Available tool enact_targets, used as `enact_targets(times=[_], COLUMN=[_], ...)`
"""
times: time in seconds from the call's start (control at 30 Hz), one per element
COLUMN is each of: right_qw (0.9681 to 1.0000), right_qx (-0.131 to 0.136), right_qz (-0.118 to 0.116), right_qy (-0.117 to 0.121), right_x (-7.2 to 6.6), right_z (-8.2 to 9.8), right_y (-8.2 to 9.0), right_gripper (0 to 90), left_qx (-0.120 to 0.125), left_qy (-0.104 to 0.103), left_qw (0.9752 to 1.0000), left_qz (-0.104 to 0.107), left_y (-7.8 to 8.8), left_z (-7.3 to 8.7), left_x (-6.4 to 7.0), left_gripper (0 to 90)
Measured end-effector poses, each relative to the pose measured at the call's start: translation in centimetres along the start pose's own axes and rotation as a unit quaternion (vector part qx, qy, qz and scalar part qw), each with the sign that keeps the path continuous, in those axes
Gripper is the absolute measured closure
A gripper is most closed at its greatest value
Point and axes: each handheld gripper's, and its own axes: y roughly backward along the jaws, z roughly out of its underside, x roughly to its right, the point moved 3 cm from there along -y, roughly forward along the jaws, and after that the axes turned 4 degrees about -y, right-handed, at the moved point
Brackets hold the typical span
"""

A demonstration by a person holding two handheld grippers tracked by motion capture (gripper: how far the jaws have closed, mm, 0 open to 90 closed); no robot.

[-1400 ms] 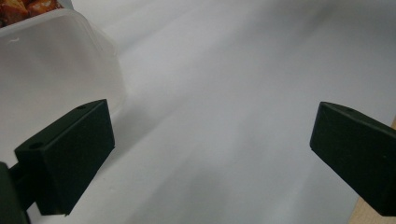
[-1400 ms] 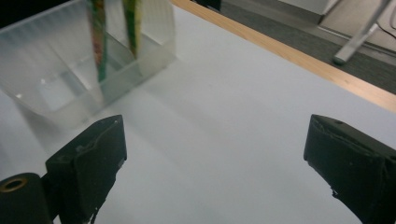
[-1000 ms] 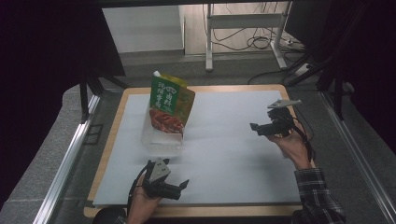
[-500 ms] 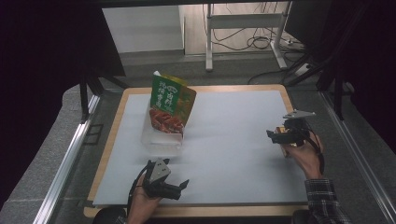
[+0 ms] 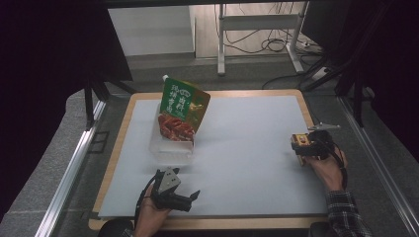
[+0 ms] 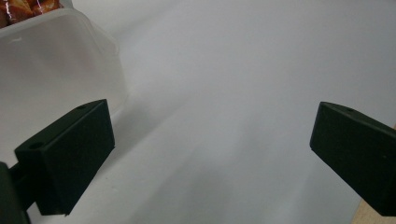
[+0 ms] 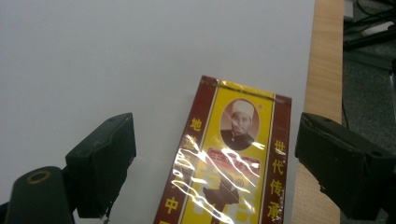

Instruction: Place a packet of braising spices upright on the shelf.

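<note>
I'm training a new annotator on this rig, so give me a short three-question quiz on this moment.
1. True or false: the green pouch lies flat on the white mat.
2. Which does the right gripper have between its open jaws? A) the clear plastic container B) the yellow and maroon box C) a cable
3. Fill in: the left gripper has its jaws ____, with nothing between them.

Key
1. False: it stands tilted in the clear plastic container.
2. B: the yellow and maroon box lies on the mat near the wooden edge.
3. open
</note>
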Motion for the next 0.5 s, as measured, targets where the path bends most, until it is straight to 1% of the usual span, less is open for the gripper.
enact_targets(times=[0.2, 0.3, 0.5], right_qw=[0.9999, 0.9998, 0.9996], right_qx=[-0.01, -0.014, -0.027], right_qz=[0.01, 0.008, 0.009], right_qy=[-0.003, -0.007, -0.005], right_x=[0.4, 0.5, 0.5], right_z=[0.5, 0.7, 1.0], right_y=[-0.5, -0.7, -1.1], right_gripper=[12.8, 13.8, 16.2], left_qx=[-0.002, -0.002, -0.002], left_qy=[-0.002, -0.002, -0.003], left_qw=[1.0, 1.0, 1.0], left_qz=[0.001, 0.001, 0.001], left_y=[0.0, 0.0, 0.0], left_z=[0.0, 0.0, 0.0], left_x=[0.0, 0.1, 0.1], left_gripper=[0.0, 0.0, 0.0])
